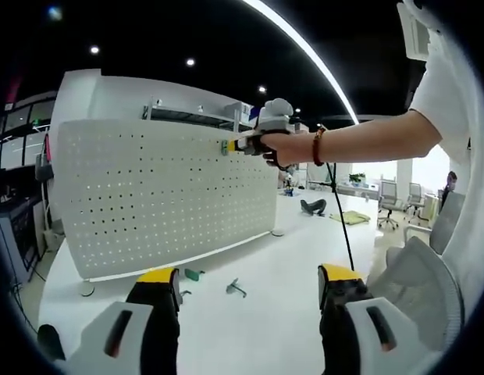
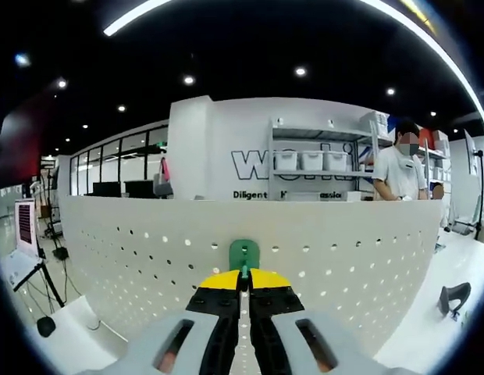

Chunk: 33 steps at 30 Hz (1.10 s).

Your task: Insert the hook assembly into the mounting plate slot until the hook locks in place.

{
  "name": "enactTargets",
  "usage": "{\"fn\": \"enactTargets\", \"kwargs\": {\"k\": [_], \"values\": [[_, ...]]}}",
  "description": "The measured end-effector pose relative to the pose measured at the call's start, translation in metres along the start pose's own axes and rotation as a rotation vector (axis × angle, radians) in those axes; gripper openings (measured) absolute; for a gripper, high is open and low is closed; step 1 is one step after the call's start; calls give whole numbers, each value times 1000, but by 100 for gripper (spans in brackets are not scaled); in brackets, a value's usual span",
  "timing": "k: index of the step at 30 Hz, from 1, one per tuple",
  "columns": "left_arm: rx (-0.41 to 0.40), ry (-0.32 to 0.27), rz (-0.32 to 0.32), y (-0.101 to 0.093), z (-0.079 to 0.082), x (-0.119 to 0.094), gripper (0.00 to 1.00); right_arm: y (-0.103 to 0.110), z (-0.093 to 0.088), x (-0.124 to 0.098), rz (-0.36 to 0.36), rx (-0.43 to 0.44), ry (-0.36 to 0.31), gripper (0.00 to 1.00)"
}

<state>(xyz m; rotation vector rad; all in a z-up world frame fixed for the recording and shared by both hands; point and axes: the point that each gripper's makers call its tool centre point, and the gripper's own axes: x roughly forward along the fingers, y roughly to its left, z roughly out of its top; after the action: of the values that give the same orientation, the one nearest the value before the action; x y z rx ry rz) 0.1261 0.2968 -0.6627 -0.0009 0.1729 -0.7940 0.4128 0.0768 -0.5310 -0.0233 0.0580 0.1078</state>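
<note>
White counter (image 1: 258, 312) in a big open office with ceiling spotlights, and a white pegboard (image 1: 164, 195) stands upright across it. Over in the right gripper view the right gripper (image 2: 243, 275) has its jaws clenched on a green hook (image 2: 243, 253), which sits right up against the pegboard face near the top edge, and in the left gripper view you can see a hand (image 1: 275, 147) holding that gripper up at the board's upper right. Left gripper (image 1: 250, 280) hangs low over the counter with its jaws wide apart and nothing in them, and two more small hooks, a green one (image 1: 194, 274) and a grey one (image 1: 236, 288), lie loose on the counter just in front of the board.
</note>
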Motion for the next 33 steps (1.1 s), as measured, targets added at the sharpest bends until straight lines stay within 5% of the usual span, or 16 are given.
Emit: {"fn": "enactTargets", "kwargs": {"k": [8,17,19,22,33], "values": [[-7,-3,1,0,0,0,74,-1,-2,2,-31,93,8,1],[-7,-3,-1,1,0,0,74,0,-4,3,-36,51,3,1],[-10,-5,-4,0,0,0,74,0,-3,3,-45,-30,14,1],[-5,5,-6,-1,-2,0,74,1,-4,3,-44,25,13,2],[-6,3,-3,0,0,1,73,5,-9,1,-25,-12,40,5]]}}
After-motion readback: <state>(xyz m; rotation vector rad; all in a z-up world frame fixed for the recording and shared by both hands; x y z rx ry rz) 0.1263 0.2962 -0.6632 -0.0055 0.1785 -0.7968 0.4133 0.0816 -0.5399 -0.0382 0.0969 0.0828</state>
